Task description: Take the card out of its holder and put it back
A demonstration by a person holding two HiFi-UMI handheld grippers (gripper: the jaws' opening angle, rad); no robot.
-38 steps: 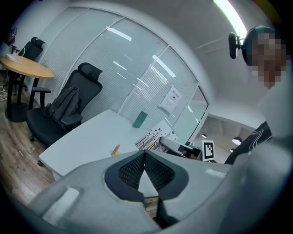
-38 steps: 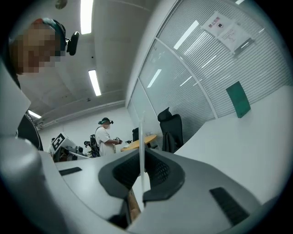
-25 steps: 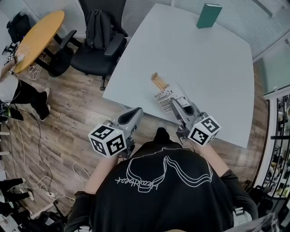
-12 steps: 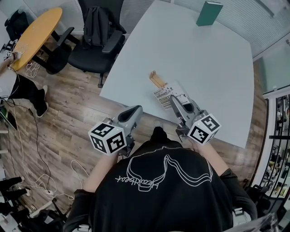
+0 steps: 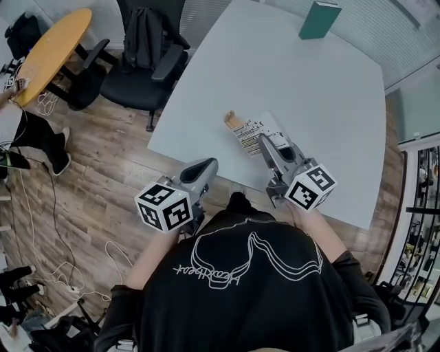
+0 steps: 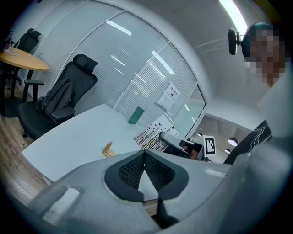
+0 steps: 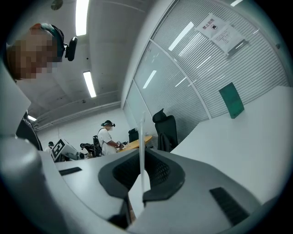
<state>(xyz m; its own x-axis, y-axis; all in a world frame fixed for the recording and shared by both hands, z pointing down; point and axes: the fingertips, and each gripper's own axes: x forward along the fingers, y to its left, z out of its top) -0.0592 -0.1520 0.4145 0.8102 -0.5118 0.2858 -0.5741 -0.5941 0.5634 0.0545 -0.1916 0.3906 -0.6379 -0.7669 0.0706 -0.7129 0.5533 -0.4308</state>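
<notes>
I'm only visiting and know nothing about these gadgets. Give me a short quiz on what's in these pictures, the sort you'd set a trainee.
1. True or false: the left gripper is holding the card.
2. What stands at the far end of the table? A) a green book B) a red mug C) a laptop
3. Fill in the gap: the right gripper is shut on the ____.

Key
1. False. Its jaws are together with nothing between them.
2. A.
3. Card. It shows edge-on between the jaws in the right gripper view.
</notes>
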